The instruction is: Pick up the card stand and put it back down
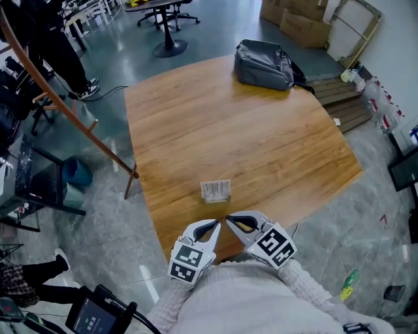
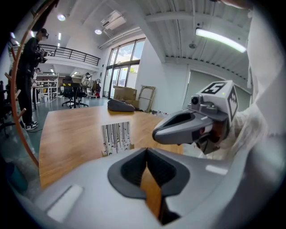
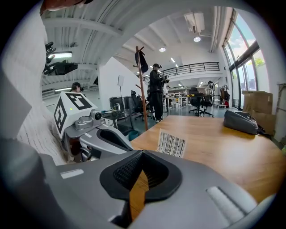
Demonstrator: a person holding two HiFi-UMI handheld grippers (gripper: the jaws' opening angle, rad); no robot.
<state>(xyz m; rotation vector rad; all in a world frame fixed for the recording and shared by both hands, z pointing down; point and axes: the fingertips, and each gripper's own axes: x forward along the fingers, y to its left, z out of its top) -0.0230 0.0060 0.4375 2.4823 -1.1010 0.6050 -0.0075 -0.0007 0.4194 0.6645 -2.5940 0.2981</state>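
A small card stand (image 1: pixel 215 190) holding a barcode-printed card stands upright on the wooden table (image 1: pixel 261 137), near its front edge. It shows in the left gripper view as the card stand (image 2: pixel 116 137) just ahead, and in the right gripper view as the card stand (image 3: pixel 171 143) a little farther off. My left gripper (image 1: pixel 216 224) and right gripper (image 1: pixel 228 219) hover side by side at the table's front edge, just short of the stand. Both are shut with nothing between their jaws, tips nearly touching each other.
A grey bag (image 1: pixel 265 64) lies at the table's far edge. A wooden coat rack (image 1: pixel 72 117) leans at the left. Cardboard boxes (image 1: pixel 294 19) and pallets (image 1: pixel 339 98) stand at the back right. A person (image 3: pixel 157 91) stands beyond the table, with office chairs behind.
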